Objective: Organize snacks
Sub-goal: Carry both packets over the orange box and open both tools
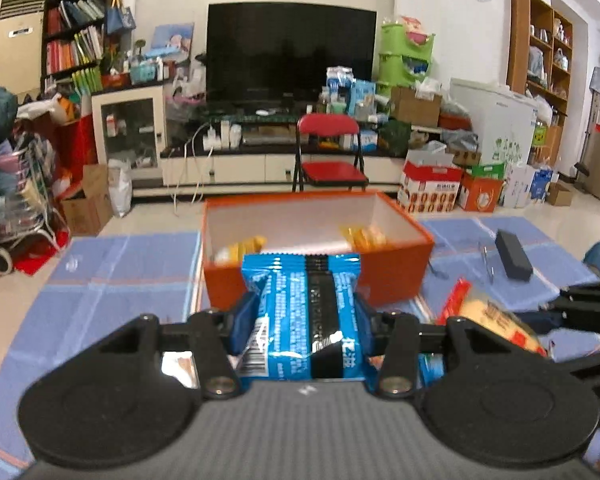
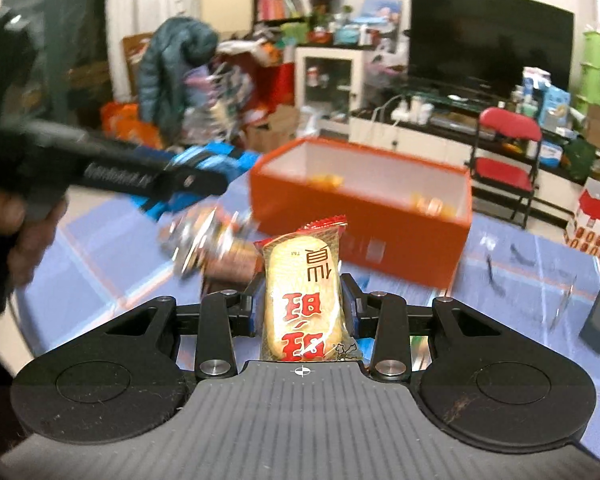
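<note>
My left gripper [image 1: 302, 312] is shut on a blue snack packet [image 1: 300, 312] and holds it above the table, just in front of the orange box [image 1: 392, 280]. The box holds a few yellow snack packs [image 1: 366, 236]. My right gripper [image 2: 304, 304] is shut on a yellow rice-cracker packet with red print [image 2: 302, 300], held upright short of the orange box [image 2: 364, 240]. The left gripper with its blue packet [image 2: 204, 168] shows at the left of the right wrist view. The cracker packet [image 1: 492, 316] shows at the right of the left wrist view.
A blue checked cloth [image 1: 112, 276] covers the table. More loose snack packets [image 2: 212, 244] lie on it left of the right gripper. A dark rectangular block [image 1: 512, 256] and thin metal pieces [image 2: 496, 272] lie right of the box. A red folding chair [image 1: 332, 152] stands beyond the table.
</note>
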`<state>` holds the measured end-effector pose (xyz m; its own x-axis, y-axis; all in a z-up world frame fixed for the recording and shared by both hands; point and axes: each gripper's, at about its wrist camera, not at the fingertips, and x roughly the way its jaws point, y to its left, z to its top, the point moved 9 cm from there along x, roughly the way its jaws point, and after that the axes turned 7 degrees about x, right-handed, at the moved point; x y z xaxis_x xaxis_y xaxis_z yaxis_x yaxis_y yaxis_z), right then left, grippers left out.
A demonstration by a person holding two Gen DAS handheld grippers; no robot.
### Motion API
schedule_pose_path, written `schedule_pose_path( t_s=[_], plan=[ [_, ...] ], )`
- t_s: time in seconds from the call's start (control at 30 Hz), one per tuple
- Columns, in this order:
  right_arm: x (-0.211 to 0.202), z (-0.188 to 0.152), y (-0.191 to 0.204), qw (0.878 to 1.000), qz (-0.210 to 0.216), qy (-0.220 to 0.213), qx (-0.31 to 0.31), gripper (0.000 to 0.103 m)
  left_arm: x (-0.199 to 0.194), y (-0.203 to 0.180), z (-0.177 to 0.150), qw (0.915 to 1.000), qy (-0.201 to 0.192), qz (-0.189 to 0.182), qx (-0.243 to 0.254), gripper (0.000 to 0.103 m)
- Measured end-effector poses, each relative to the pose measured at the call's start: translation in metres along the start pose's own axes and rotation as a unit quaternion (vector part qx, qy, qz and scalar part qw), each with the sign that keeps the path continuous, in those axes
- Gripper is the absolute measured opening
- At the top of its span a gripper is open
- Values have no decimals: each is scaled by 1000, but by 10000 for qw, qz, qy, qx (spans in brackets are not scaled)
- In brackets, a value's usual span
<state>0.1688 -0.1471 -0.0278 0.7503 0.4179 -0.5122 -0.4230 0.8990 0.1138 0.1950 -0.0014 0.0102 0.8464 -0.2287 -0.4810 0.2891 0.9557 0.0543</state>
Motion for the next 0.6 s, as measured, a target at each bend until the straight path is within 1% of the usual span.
schedule_pose_path(
  t_s=[0.1, 0.17, 0.27, 0.3, 0.37, 0.47, 0.53, 0.6],
  plan=[
    [18, 49, -13, 9996, -49, -135, 242, 20, 14, 14, 34, 9998, -155, 80, 62, 48],
    [40, 83, -26, 9990, -127, -184, 380, 20, 30, 25, 55, 9997, -195, 165, 46, 48],
    [81, 122, -44, 9978, -220, -143, 614, 20, 68, 41, 78, 9995, -106, 306, 26, 48],
    [99, 134, -50, 9975, -321, -105, 614, 20, 83, 45, 82, 9994, -31, 358, -1, 48],
    [127, 146, -58, 9970, -507, -23, 590, 20, 116, 54, 85, 9988, 178, 443, -75, 48],
    [163, 150, -71, 9950, -725, 195, 658, 20, 157, 65, 80, 9971, 482, 575, -84, 48],
    [178, 146, -78, 9939, -852, 303, 635, 20, 175, 70, 73, 9951, 691, 703, -38, 48],
    [186, 144, -84, 9929, -952, 330, 635, 20, 183, 71, 67, 9942, 779, 738, 52, 48]
  ],
)
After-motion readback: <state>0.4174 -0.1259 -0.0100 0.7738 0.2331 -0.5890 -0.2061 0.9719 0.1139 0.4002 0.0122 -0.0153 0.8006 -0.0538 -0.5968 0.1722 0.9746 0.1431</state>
